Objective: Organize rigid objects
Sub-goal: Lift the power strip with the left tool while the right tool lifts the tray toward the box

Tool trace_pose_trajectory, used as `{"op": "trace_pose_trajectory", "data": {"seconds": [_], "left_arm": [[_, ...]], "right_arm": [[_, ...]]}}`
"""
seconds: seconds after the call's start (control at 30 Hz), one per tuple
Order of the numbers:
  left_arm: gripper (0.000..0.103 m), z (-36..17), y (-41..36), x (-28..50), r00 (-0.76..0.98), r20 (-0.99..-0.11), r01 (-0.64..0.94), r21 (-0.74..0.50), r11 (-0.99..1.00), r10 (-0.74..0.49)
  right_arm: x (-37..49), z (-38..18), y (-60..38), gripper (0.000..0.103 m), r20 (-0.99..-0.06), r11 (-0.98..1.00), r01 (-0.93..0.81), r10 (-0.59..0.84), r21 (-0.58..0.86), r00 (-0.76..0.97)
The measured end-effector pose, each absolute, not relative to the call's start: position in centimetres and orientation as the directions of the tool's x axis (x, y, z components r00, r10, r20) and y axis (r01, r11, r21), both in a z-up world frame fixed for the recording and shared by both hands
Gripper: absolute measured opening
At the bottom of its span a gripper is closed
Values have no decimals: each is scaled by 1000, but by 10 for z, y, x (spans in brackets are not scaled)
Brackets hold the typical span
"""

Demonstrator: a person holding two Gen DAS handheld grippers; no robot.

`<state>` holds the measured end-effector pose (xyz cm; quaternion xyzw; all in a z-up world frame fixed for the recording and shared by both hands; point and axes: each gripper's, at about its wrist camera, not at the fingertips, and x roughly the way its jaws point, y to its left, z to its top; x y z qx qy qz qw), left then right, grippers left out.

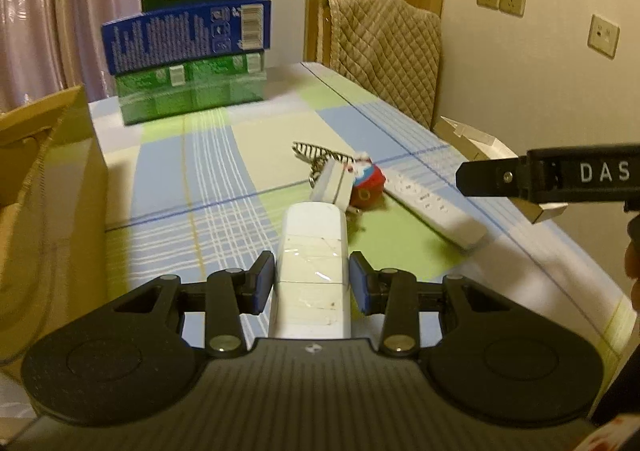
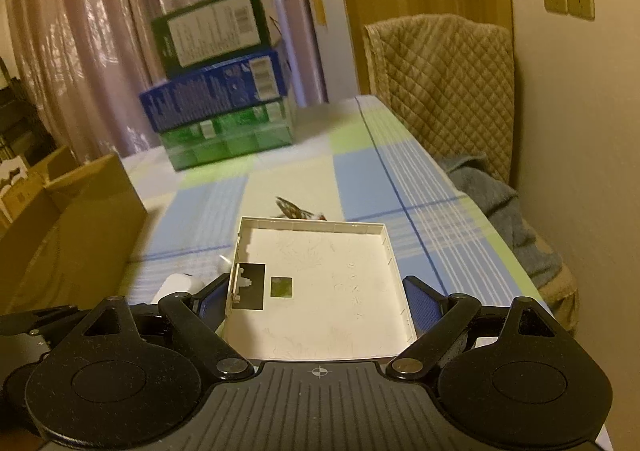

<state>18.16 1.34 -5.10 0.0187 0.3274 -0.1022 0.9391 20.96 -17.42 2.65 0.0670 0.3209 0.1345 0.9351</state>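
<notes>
The white oblong device (image 1: 312, 271), patched with clear tape, sits clamped between the fingers of the left gripper (image 1: 312, 283), raised above the checked tabletop (image 1: 192, 171). The right gripper (image 2: 318, 303) has its fingers spread wide around a shallow white tray (image 2: 320, 283), pressing its two side walls. At about one o'clock from the device lie a white remote (image 1: 432, 207), a red plush toy (image 1: 368, 183) and a small white box (image 1: 334, 185). At eleven o'clock stands a stack of cartons (image 1: 192, 51); at nine, a cardboard box (image 1: 44, 191). To do this step well, both hands should probably travel level and slowly, the tray kept flat, since its thin walls may flex and slip.
</notes>
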Motion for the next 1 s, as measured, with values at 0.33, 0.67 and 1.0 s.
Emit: {"op": "trace_pose_trajectory", "data": {"seconds": [0.33, 0.67, 1.0], "left_arm": [[35, -7, 41, 151, 799, -586, 149, -22, 989, -133], [35, 44, 97, 131, 835, -545, 73, -36, 997, -81], [35, 74, 196, 124, 826, -562, -62, -39, 997, 29]], "right_arm": [[177, 57, -157, 86, -545, 939, -258, 342, 227, 766], [162, 93, -102, 86, -500, 895, -384, 445, 226, 743], [174, 109, -22, 86, -502, 824, -524, 554, 216, 664]]}}
